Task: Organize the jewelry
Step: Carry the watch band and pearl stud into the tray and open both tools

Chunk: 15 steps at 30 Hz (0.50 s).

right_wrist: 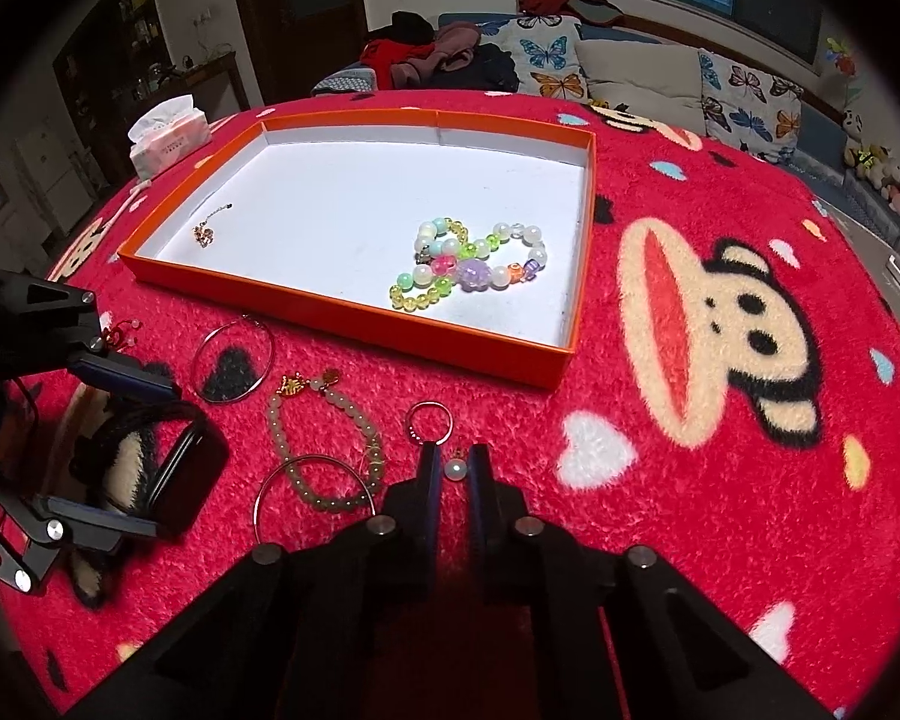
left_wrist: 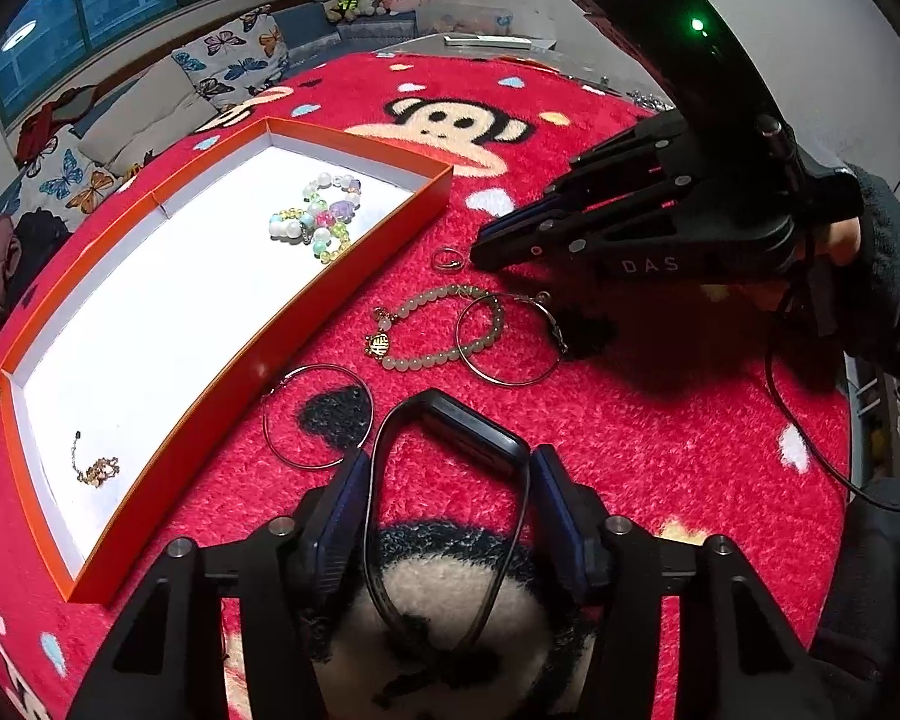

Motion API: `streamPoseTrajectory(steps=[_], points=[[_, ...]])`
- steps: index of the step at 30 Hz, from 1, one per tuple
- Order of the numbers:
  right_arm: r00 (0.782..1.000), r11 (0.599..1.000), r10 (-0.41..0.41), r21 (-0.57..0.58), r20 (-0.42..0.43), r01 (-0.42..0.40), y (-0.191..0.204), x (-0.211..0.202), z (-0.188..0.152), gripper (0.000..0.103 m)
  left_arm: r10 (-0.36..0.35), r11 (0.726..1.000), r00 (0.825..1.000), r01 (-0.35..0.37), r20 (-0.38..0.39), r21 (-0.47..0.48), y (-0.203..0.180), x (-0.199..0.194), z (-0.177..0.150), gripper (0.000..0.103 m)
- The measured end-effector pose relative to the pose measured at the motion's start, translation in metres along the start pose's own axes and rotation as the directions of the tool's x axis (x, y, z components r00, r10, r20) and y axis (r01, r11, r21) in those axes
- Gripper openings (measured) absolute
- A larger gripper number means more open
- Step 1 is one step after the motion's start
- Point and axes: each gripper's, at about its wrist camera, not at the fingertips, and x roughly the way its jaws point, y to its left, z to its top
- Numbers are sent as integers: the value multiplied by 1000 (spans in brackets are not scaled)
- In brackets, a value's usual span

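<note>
Between the fingers of the left gripper [left_wrist: 450, 480], in the left wrist view, lies a black band [left_wrist: 450, 456] with a thin cord loop trailing from it. The jaws stand half apart and straddle it; whether the pads already press on it I cannot tell, though the gaps look slim. It looks stiff at the flat bar and limp at the cord, so the bar is the place to pinch. Across the red rug [left_wrist: 660, 450] the right gripper [left_wrist: 480, 249] points down beside a small ring [left_wrist: 448, 258]. A jade bead bracelet [left_wrist: 438, 330] and 2 thin wire bangles [left_wrist: 318, 417] lie loose near the orange tray [left_wrist: 306, 306], which already holds a colourful bead bracelet [left_wrist: 321, 219] and a small gold chain [left_wrist: 96, 468].

From the right wrist view, the right gripper [right_wrist: 455, 471] has its jaws nearly together on a pearl earring [right_wrist: 455, 469], apparently clamped. The pearl is light, round and slippery (likely to squirt out sideways), so a gentle hold square across its middle seems wise. The ring [right_wrist: 429, 420] sits just ahead of the fingertips, untouched. The tray [right_wrist: 354, 324] lies beyond, with the left gripper [right_wrist: 150, 450] at the left edge.
</note>
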Motion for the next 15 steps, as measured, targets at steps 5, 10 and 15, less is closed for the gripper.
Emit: streamPoseTrajectory(steps=[5,10,15], points=[[1000,1000,7,10,16,-7,1,-6,-2,10,2,999,1000,-1,16,-37,0,-4,-3,52],[999,1000,16,10,38,-16,2,-17,-1,10,0,996,999,4,42,-84,1,-15,-5,52],[997,999,28,21,66,-30,1,-25,6,10,10,988,996,4,91,-152,9,-33,-2,52]])
